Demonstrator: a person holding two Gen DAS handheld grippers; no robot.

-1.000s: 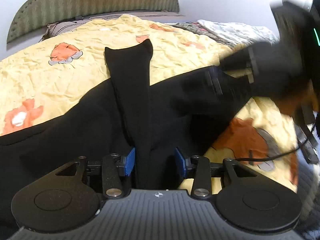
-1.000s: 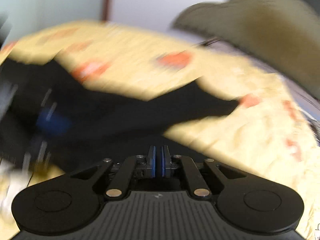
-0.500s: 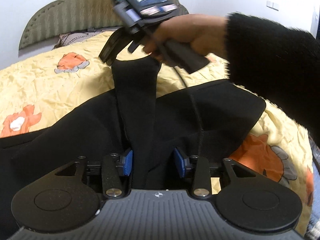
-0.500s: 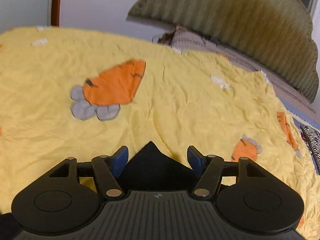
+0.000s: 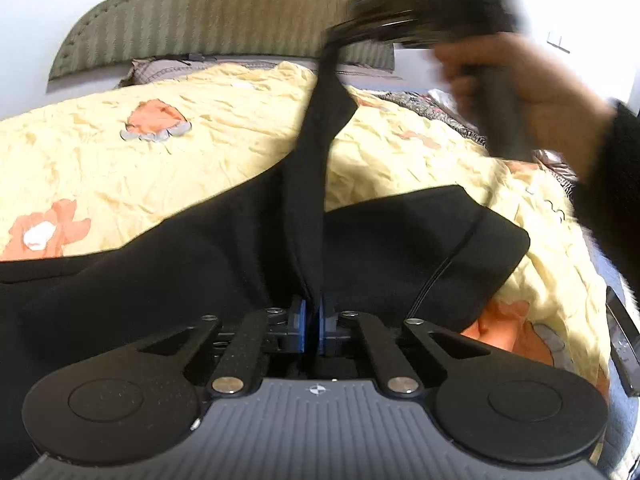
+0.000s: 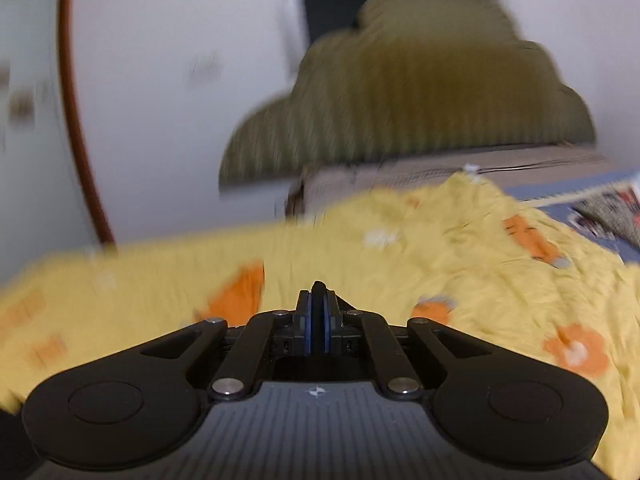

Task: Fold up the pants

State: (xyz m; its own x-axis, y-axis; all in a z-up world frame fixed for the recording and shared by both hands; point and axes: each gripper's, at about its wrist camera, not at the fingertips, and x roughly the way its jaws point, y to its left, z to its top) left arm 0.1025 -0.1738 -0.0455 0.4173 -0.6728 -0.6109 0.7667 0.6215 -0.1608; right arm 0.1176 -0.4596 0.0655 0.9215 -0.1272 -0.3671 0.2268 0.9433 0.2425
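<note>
Left hand-held gripper (image 5: pixel 311 330) has its blue pads pressed together on a fold of the black pants (image 5: pixel 200 264), pinned low at six o'clock of its view. From there a narrow strip of the pants (image 5: pixel 316 152) rises taut toward one o'clock, where the right hand-held gripper (image 5: pixel 340 36), blurred, holds its far end above the yellow bedspread (image 5: pixel 100 152). In its own view the right hand-held gripper (image 6: pixel 318 322) is clamped on a black tip of cloth. The rest of the pants lies spread on the bed. This looks like the lengthwise fold, one leg lifted. Next, both ends probably need carrying across together, kept taut, then laying onto the other leg.
</note>
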